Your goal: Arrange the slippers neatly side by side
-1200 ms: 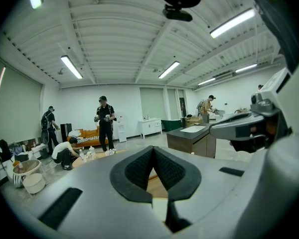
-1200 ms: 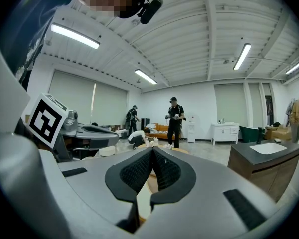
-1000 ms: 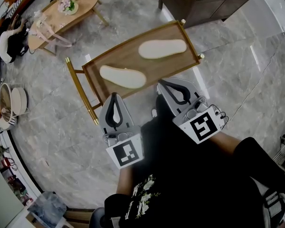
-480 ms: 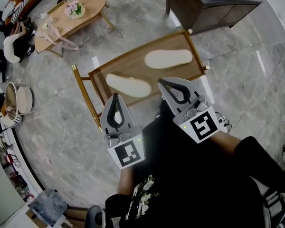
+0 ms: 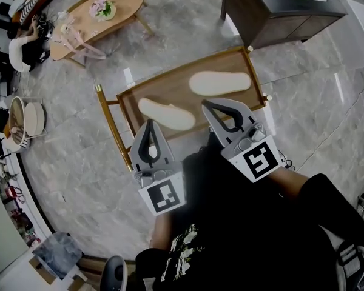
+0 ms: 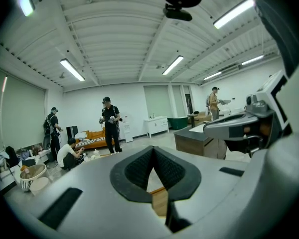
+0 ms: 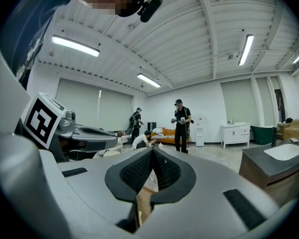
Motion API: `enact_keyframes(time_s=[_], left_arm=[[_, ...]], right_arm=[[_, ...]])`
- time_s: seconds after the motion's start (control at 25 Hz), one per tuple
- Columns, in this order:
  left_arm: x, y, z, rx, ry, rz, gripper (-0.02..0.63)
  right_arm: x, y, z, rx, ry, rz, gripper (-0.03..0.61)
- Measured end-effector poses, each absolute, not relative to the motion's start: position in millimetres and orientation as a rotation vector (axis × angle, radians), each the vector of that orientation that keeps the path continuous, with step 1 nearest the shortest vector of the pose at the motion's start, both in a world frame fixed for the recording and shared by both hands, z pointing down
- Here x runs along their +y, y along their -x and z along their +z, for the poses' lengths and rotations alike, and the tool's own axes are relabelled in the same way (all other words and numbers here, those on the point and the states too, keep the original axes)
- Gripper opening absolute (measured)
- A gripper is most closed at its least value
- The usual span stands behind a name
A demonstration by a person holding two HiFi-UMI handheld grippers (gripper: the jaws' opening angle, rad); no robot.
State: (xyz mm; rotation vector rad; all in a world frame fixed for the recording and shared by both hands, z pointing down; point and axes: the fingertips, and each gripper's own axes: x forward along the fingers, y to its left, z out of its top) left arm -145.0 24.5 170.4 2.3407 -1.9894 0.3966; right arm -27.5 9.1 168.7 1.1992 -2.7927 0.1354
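Left slipper (image 5: 167, 114) lies on bench (image 5: 164, 88), toward its near-left edge. Right slipper (image 5: 219, 83) on same bench, toward far-right corner, well apart. Left claw (image 5: 148, 122) squeezed closed, empty, tip at bench's near edge. Right claw (image 5: 205, 103) also closed, empty, over bench's near edge.

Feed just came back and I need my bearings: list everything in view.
slippers: two, cream, apart on the tray table; the second lies further right
tray table: one, brown wood with gold legs, mid-floor
oval table: one, light wood, top left
flowers: one bunch, pink, on the oval table
cabinet: one, dark brown, top right
round baskets: two, pale, far left
floor: grey marble
left gripper: grey, shut, empty
right gripper: grey, shut, empty
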Motion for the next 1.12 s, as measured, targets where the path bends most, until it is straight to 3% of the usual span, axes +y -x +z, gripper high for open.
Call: enact_keyframes(time_s=[0.92,1.12], left_arm=[[-6,158,193,-2.1,-2.111,0.464,0.002],[-11,152,188,-2.061,-2.105,0.349,0.002]], right_arm=[[-59,49,197,-2.868,-0.96,0.191,-0.002],[-68,48,207,-2.862,-0.918,0.249,-0.002]])
